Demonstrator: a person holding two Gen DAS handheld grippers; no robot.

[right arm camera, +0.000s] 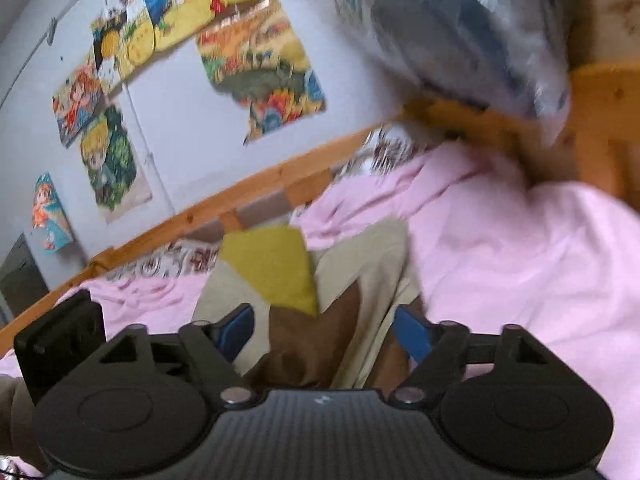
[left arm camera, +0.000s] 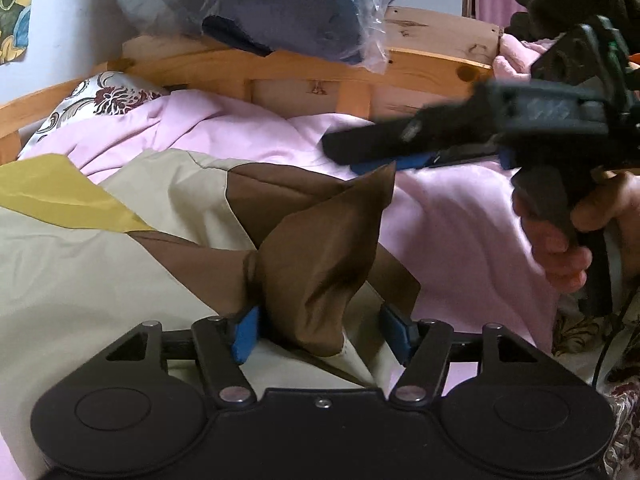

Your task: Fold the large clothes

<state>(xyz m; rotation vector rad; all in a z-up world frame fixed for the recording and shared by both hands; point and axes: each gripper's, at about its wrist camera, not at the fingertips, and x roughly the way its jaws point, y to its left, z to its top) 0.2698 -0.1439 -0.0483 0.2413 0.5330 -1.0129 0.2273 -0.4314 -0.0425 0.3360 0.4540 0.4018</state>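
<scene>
So I've got this big patchwork cover (left arm camera: pixel 120 264) (cream, brown and mustard panels) spread on the pink blanket (left arm camera: pixel 452 220) on the bed. My left gripper (left arm camera: pixel 320 332) has its blue pads wide apart, with a peaked-up brown corner (left arm camera: pixel 324 256) of the cover standing between them, not pinched as far as I can see. From there the cover runs away to the left and forward toward the wooden bed frame (left arm camera: pixel 280 64).

My right gripper (left arm camera: pixel 360 160) shows up in the left cam coming in from the right, tips just above that same brown peak, looking closed or nearly, though it's blurry. But its own cam shows the pads (right arm camera: pixel 236 330) spread, brown fabric (right arm camera: pixel 312 344) bunched between them, so honestly I can't tell. That view also shows the mustard patch (right arm camera: pixel 272 268) lying straight ahead, plus posters (right arm camera: pixel 260 64) on the wall.

I reckon left is better placed to grab.
</scene>
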